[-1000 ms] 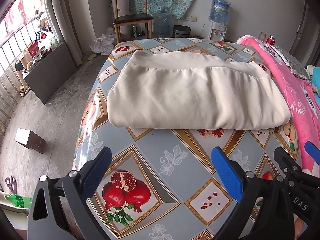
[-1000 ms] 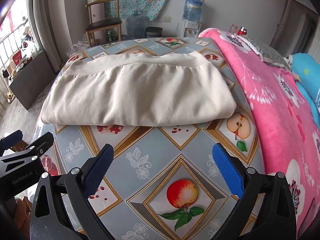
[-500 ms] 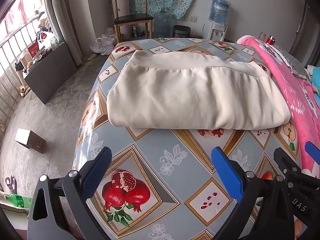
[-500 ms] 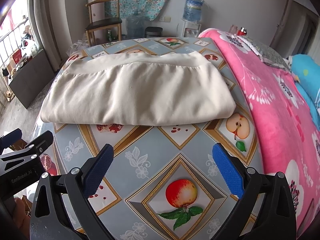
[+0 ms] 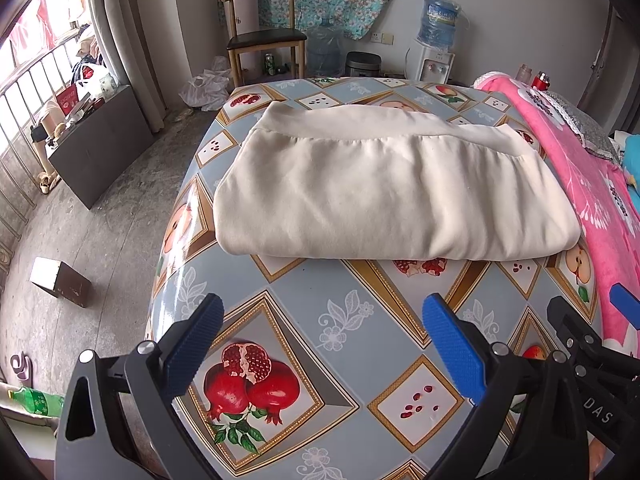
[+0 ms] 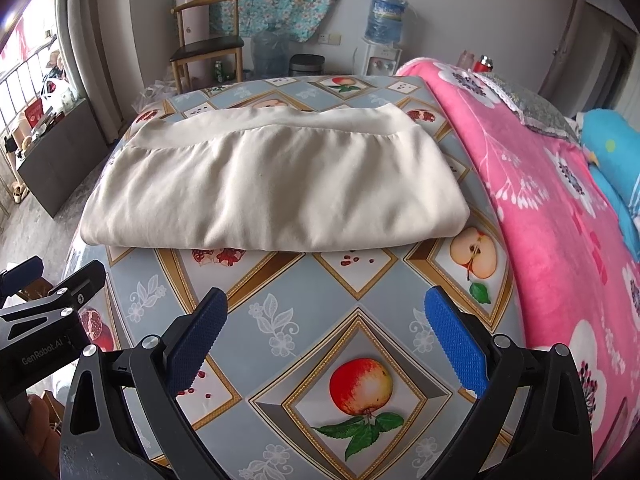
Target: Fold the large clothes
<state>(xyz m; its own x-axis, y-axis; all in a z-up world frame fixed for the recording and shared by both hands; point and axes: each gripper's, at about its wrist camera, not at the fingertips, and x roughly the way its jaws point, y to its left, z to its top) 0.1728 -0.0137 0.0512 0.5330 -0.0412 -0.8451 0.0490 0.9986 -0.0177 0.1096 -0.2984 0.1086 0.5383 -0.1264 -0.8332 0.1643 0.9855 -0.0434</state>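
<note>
Cream, soft folded cotton garment lies on the fruit-patterned oilcloth table.
Likely light and floppy; best pinched at the thick near corners; left hand-held gripper and right hand-held gripper both gape, empty.

My two wrist cameras look forward, low above the table, side by side; both share the folded cream garment at frame centre.

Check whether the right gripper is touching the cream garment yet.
Apart. In the right wrist view, the right gripper is open, with bare patterned tablecloth showing between its fingertips and the folded cream garment.
</note>
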